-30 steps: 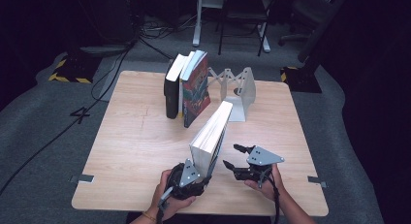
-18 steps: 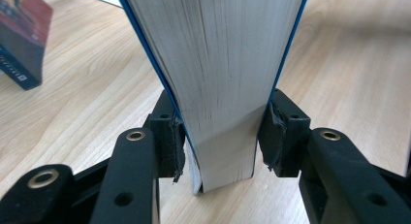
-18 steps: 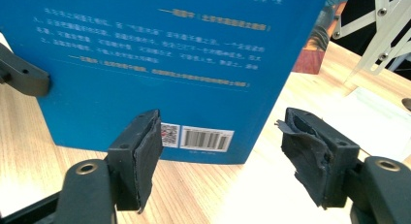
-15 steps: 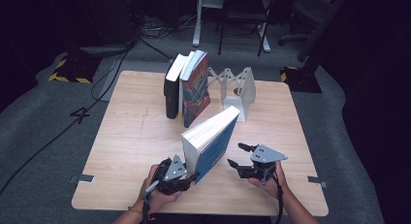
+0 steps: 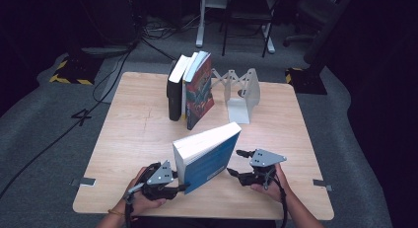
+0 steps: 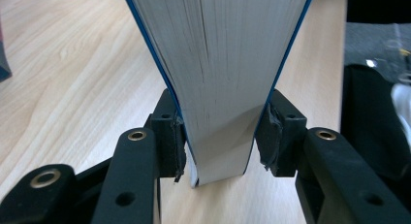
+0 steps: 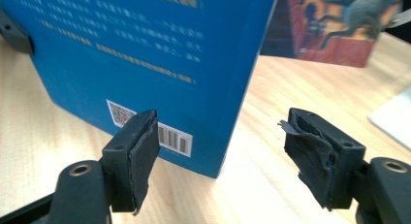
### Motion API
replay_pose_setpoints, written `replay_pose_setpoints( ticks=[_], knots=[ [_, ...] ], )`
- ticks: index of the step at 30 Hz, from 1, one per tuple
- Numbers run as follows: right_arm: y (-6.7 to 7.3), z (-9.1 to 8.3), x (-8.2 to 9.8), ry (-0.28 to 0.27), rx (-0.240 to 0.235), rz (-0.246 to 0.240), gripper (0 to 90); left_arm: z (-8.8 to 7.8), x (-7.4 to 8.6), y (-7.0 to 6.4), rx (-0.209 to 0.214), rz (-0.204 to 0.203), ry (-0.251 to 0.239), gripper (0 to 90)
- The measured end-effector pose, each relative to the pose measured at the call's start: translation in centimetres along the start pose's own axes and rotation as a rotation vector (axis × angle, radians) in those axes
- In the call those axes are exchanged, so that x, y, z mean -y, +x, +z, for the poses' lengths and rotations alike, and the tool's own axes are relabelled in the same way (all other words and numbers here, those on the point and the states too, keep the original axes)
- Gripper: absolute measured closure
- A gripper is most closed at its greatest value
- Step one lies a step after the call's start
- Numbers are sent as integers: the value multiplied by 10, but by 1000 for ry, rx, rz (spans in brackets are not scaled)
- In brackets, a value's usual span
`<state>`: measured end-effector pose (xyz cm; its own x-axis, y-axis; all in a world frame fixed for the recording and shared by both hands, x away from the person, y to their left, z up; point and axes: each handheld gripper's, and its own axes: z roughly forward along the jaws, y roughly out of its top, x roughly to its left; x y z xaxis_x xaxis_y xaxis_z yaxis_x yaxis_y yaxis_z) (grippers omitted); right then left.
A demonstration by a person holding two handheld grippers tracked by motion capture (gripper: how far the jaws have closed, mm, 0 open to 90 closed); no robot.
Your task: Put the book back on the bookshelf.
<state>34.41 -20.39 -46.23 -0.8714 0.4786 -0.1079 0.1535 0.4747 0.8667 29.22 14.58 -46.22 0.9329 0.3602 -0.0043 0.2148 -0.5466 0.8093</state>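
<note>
Low in the frame's centre, the blue book (image 5: 209,156) is clamped at its near corner by the left hand-held gripper (image 6: 220,141), whose jaws have just been closing on it, and is stood tilted on the worktop (image 5: 138,134). Just to its right, the right hand-held gripper (image 7: 220,153) is held open, with nothing gripped.

1. The left gripper (image 5: 178,188) has its jaws clamped on the near bottom corner of the blue book (image 5: 209,156).
2. The book tilts over the bench (image 5: 143,134).
3. The right gripper (image 5: 236,164), jaws apart, sits just beside the book's cover.
</note>
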Motion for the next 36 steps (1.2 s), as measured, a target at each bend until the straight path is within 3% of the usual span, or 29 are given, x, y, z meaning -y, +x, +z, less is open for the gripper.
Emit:
replay_pose_setpoints(
  ticks=[6,10,15,23,26,28,30,32,34,36],
  knots=[
    [10,12,-1,25,-59,-27,285,-9,4,1,34,28,15,578],
    [16,18,-4,38,-95,-54,286,-12,7,4,68,24,15,579],
    [18,23,-8,32,-134,-61,286,-12,8,4,65,22,12,576],
    [18,22,-13,14,-112,-89,365,-12,7,0,8,27,20,563],
    [14,17,-12,8,-143,-86,428,-13,7,1,-49,8,29,515],
    [13,12,-11,12,-166,-106,478,-13,7,3,-85,4,28,514],
    [15,6,-10,23,-183,-134,490,-12,7,5,-106,-28,24,486],
    [19,-1,-10,32,-201,-171,499,-12,7,6,-119,-50,15,461],
    [21,-4,-11,26,-205,-173,499,-12,7,7,-112,-60,8,455],
    [23,-12,-17,-15,-190,-163,493,-11,6,8,-111,-63,-2,448]
  ],
)
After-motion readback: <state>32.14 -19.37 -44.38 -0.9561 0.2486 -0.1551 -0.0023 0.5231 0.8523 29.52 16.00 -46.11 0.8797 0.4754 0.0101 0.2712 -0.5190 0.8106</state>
